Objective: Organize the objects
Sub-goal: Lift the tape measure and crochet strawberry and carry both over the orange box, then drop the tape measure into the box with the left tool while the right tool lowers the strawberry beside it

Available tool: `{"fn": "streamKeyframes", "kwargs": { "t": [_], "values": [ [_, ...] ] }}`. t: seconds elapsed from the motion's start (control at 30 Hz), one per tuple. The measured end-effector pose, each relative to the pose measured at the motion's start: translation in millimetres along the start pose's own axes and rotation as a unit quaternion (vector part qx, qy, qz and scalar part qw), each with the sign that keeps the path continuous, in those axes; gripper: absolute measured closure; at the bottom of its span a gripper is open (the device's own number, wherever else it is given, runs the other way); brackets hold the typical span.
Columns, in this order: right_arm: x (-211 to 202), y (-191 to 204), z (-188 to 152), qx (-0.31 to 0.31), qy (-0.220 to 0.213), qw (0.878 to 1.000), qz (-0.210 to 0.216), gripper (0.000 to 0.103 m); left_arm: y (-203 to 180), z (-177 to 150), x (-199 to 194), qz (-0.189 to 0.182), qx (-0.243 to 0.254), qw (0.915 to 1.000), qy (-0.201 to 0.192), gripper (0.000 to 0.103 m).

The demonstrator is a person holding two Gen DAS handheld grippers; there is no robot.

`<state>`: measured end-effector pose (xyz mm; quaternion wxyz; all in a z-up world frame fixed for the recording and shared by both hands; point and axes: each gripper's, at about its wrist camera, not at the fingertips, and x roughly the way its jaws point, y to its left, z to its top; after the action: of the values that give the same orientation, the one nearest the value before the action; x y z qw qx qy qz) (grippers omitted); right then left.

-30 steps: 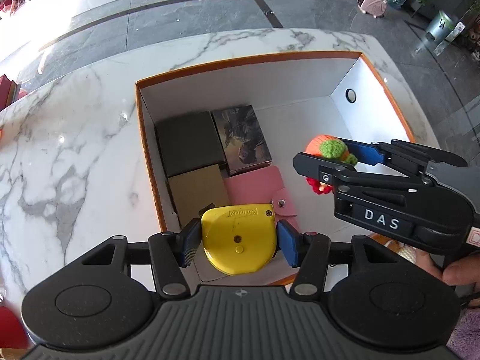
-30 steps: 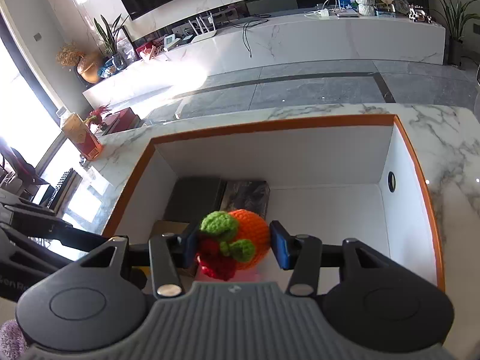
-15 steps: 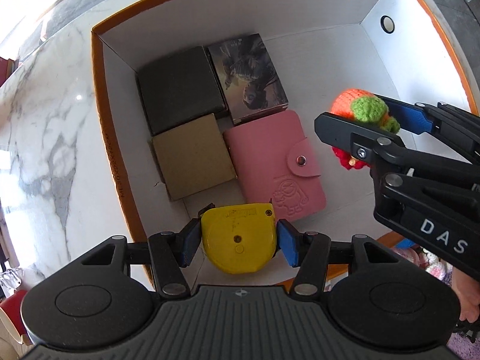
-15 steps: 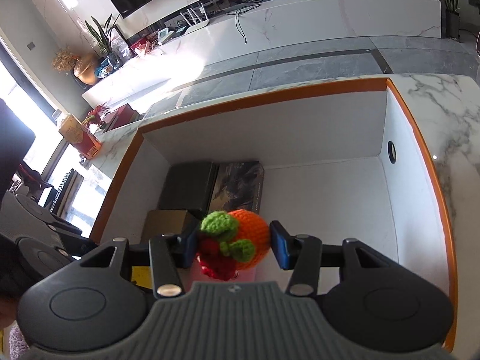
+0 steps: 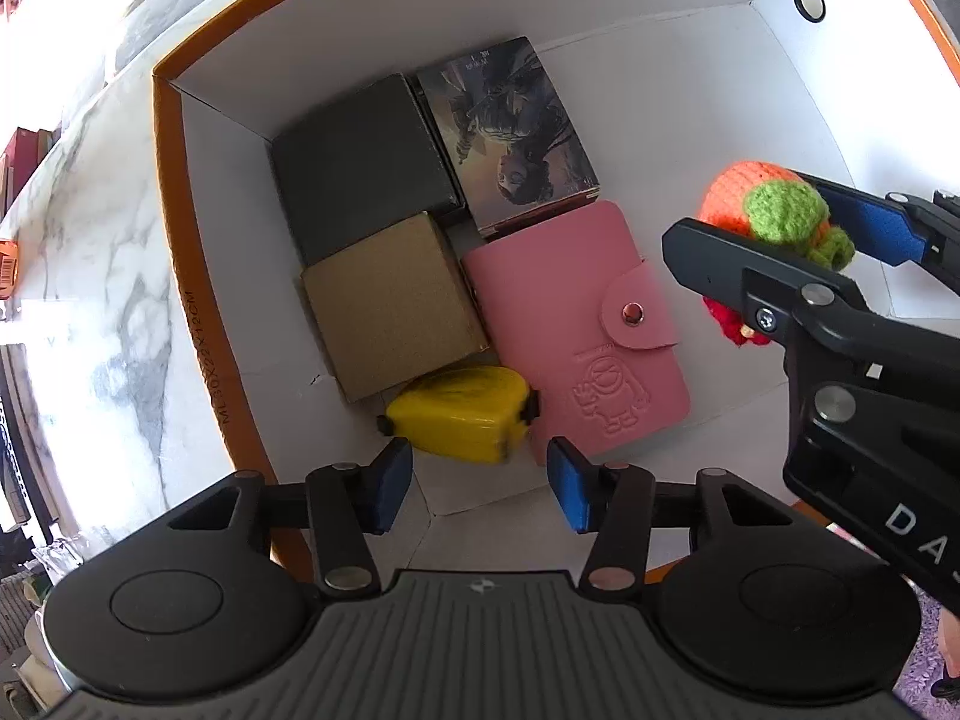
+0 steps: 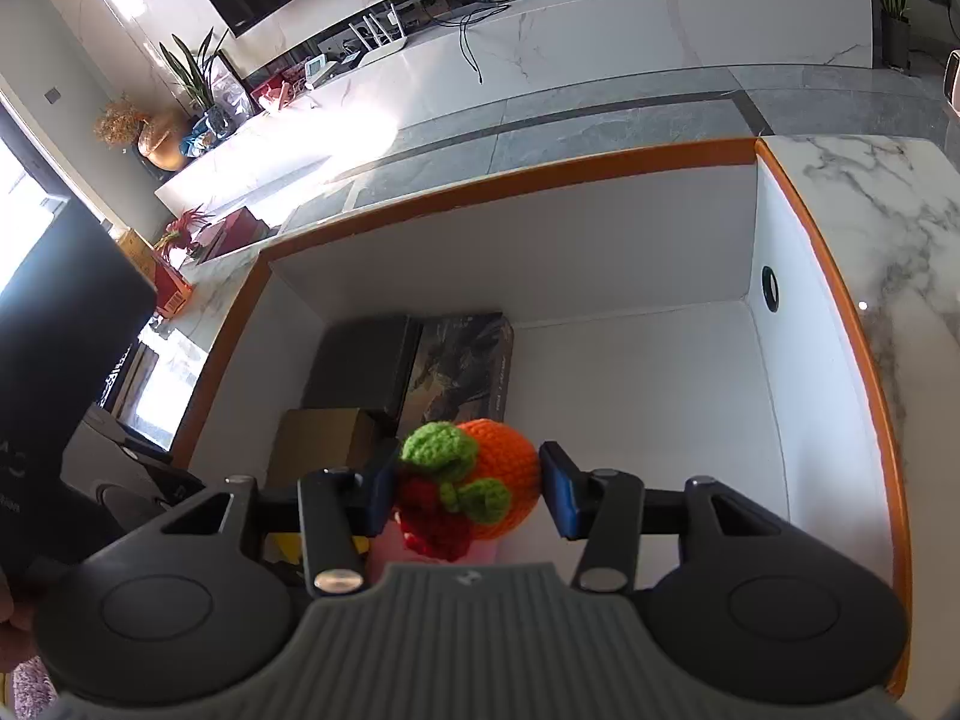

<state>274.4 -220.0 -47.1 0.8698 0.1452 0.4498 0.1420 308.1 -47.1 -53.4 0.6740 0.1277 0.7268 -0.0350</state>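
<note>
A white box with an orange rim [image 5: 171,198] stands on the marble table. On its floor lie a black box [image 5: 360,162], a picture card box [image 5: 510,132], a brown cardboard box [image 5: 390,306], a pink card wallet [image 5: 576,330] and a yellow tape measure [image 5: 462,414]. My left gripper [image 5: 477,492] is open just above the tape measure, not touching it. My right gripper [image 6: 468,495] is shut on an orange, green and red crocheted toy [image 6: 480,489] and holds it over the box; it also shows in the left wrist view [image 5: 774,210].
The right half of the box floor [image 6: 630,396] is bare white. A round hole [image 6: 768,288] is in the right wall. Marble table [image 6: 888,210] surrounds the box. A long marble counter [image 6: 600,36] with plants stands beyond the floor.
My left gripper has opened and the yellow tape measure now lies on the box floor beside the brown box and pink wallet. The right gripper still holds the toy over the box.
</note>
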Motion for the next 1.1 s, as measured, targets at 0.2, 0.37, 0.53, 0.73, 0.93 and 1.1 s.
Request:
{"fn": "streamKeyframes", "kwargs": {
  "t": [0.2, 0.37, 0.53, 0.73, 0.93, 1.1],
  "values": [
    [3.7, -2.0, -2.3, 0.002, 0.007, 1.0, 0.0, 0.052, 16.1, -4.4, -7.8, -0.04, -0.015, 0.9991, -0.003, 0.047],
    [7.4, 0.4, -3.3, 0.001, 0.016, 1.0, 0.005, 0.052, 37.7, -22.4, -33.5, -0.07, -0.016, 0.9959, -0.054, 0.047],
    [14.1, 16.0, -2.3, -0.012, 0.023, 0.999, 0.019, 0.052, 57.6, -37.1, -70.7, -0.09, -0.015, 0.9866, -0.135, 0.047],
    [28.6, 41.3, 0.4, -0.036, 0.041, 0.998, 0.007, 0.052, 77.9, -45.8, -69.1, -0.083, -0.039, 0.9784, -0.185, 0.052],
    [50.9, 57.7, 1.9, -0.061, 0.086, 0.994, -0.039, 0.052, 99.5, -56.9, -57.0, -0.107, -0.054, 0.9756, -0.184, 0.06],
    [70.2, 71.8, 2.2, -0.091, 0.125, 0.986, -0.064, 0.052, 111.5, -60.5, -47.6, -0.124, -0.065, 0.9719, -0.189, 0.061]
  ]
}}
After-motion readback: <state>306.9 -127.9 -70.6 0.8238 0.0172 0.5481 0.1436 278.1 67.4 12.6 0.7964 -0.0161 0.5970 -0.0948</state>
